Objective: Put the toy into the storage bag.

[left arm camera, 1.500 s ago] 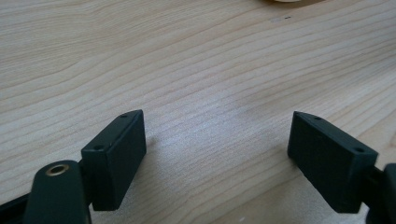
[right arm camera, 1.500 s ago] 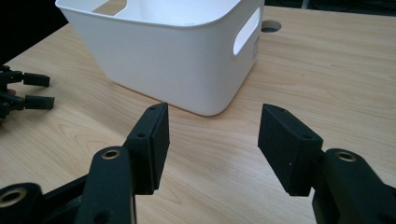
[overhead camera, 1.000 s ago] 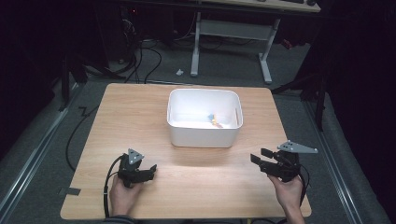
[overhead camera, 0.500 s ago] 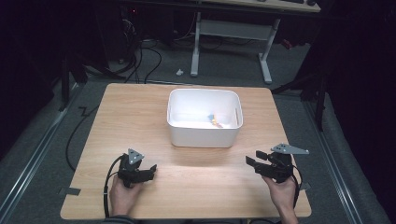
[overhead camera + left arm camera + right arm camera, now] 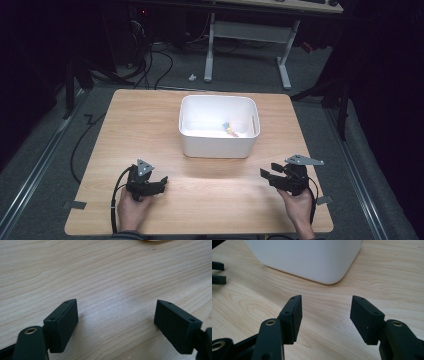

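Observation:
A white plastic bin (image 5: 218, 126) stands at the middle of the wooden table (image 5: 140, 120), toward the far side. Small things, one yellow and blue (image 5: 229, 129), lie on its floor. My left gripper (image 5: 159, 184) rests low on the near left of the table, held by a hand, jaws open with bare wood between them (image 5: 116, 317). My right gripper (image 5: 267, 175) sits at the near right, also open and empty (image 5: 325, 312). In the right gripper view the bin's corner (image 5: 312, 257) is just ahead, and the other gripper's jaw tips (image 5: 217, 272) show at the left edge.
The table's near edge lies just behind both hands. Beyond the far edge are a dark floor with cables (image 5: 150, 60) and a white desk frame (image 5: 250, 35). Bare wood stretches between the two grippers and in front of the bin.
The right gripper has dropped lower and come slightly leftward toward the table. The left gripper has stayed put.

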{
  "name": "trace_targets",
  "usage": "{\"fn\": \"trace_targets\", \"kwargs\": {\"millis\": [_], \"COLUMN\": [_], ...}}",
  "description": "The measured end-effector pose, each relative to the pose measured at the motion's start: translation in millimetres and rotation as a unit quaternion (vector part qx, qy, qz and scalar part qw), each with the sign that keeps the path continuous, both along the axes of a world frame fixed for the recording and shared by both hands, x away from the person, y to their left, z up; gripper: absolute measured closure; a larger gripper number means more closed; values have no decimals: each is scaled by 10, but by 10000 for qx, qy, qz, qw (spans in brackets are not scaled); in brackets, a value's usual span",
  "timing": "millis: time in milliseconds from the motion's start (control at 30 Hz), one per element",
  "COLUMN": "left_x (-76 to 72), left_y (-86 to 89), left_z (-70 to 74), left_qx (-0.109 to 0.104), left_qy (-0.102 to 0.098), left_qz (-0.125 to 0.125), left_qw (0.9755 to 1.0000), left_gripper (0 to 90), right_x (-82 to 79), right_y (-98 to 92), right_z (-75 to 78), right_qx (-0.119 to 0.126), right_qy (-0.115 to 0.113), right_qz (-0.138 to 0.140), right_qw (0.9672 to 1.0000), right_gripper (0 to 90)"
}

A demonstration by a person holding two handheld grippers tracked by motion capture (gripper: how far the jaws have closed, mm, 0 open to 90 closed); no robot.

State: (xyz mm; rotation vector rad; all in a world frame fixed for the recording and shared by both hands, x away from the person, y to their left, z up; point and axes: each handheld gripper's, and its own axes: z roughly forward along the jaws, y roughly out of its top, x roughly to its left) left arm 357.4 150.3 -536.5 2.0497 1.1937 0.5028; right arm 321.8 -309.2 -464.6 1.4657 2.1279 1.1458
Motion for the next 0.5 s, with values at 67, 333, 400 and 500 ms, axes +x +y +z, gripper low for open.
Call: {"fn": "trace_targets", "kwargs": {"millis": [67,333,400,500], "left_x": [0,0,0,0], "left_y": [0,1,1,1], "left_z": [0,0,0,0], "left_qx": [1,0,-1,-1], "left_qy": [-1,-4,-5,-5], "left_qz": [0,8,9,9], "left_qw": [10000,10000,10000,10000], "left_gripper": [197,201,201,201], "right_x": [13,53,61,70], "right_y": [4,15,20,23], "right_z": [-34,-128,-141,-160], "right_qx": [-25,-43,-60,-86], "right_qy": [-17,113,131,120], "right_qz": [-4,-32,-43,-33], "right_qw": [10000,9999,9999,9999], "right_gripper": [431,429,429,429]}}
